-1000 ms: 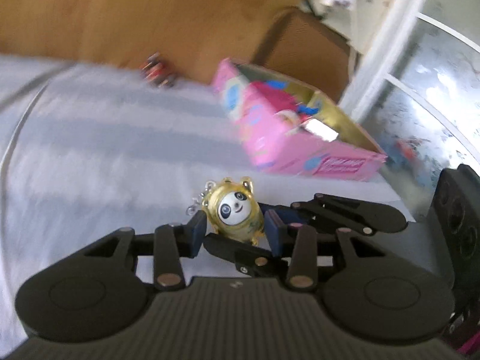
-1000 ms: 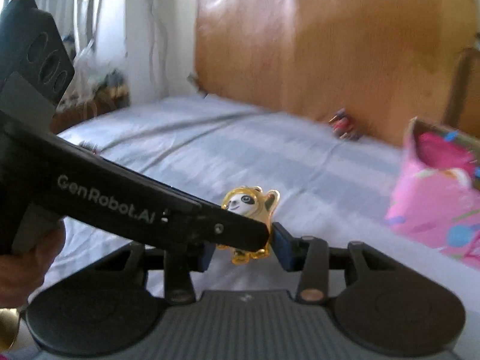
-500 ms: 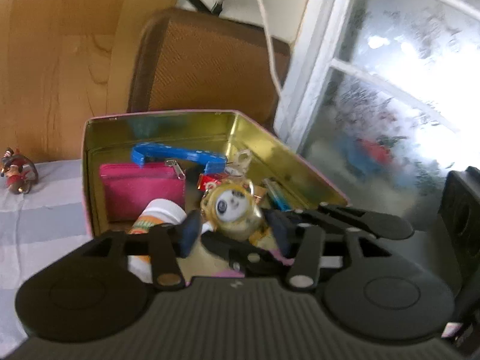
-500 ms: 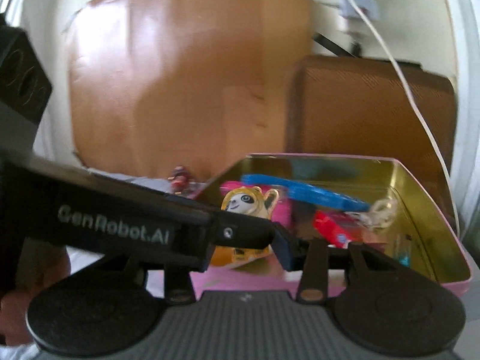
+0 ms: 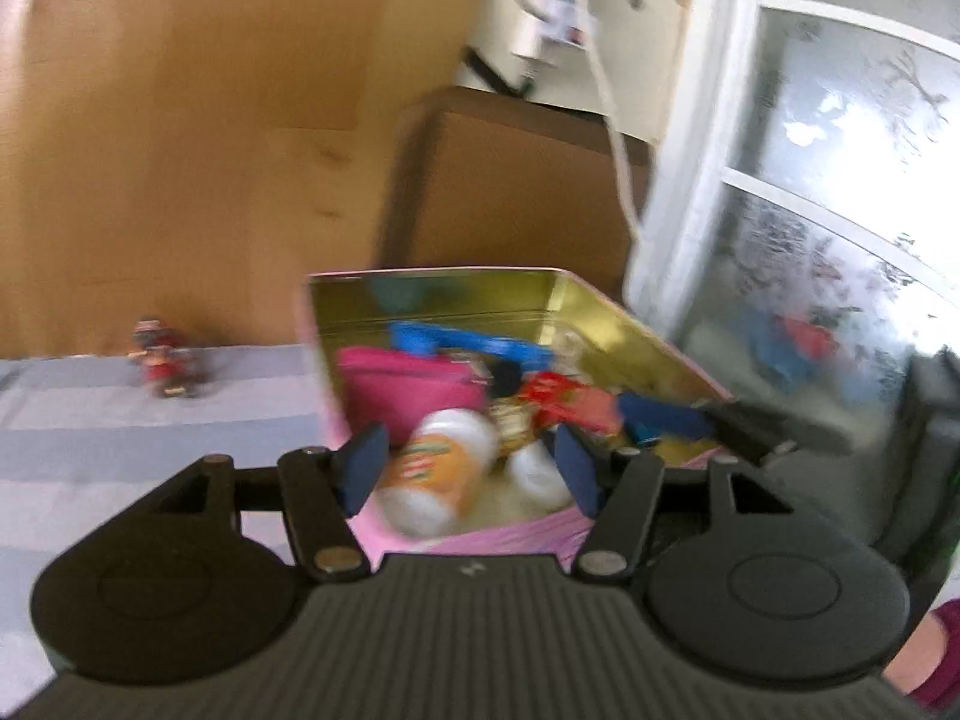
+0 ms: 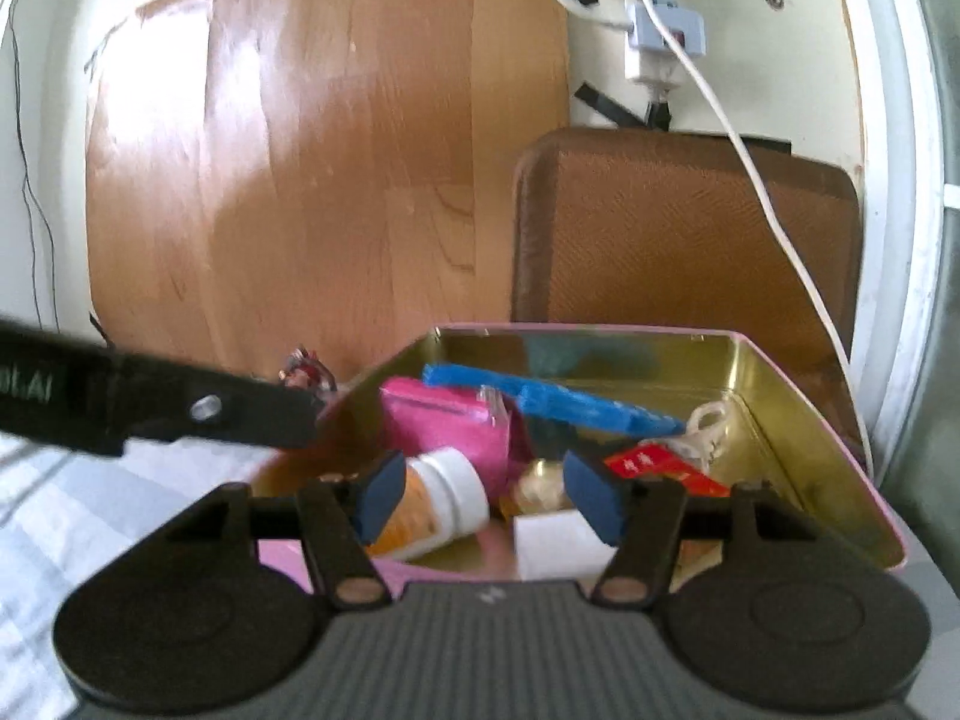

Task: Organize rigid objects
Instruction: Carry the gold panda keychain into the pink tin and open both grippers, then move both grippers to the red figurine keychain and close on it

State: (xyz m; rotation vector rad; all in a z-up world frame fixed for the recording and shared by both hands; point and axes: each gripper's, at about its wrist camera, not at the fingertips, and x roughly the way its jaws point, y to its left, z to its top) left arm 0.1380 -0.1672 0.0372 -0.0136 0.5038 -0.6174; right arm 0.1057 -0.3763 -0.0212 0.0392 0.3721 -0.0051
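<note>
In the pink tin (image 6: 798,396), below both spread grippers (image 6: 486,495), gold panda charm (image 6: 540,489).

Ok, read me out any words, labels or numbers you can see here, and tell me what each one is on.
"...L.AI": white letters, cut off by the frame edge, on the left gripper's black finger in the right wrist view.
Orange bottle label: too blurred to read.
Red packet: pale marks, unreadable.
Pink tin and right gripper: no readable text.

Home, looks like a bedroom.
Striped bedsheet (image 5: 150,420), wooden headboard (image 6: 330,150), frosted window (image 5: 840,210), power strip (image 6: 660,30) on the wall, pink tin (image 6: 828,420) full of household odds and ends.
</note>
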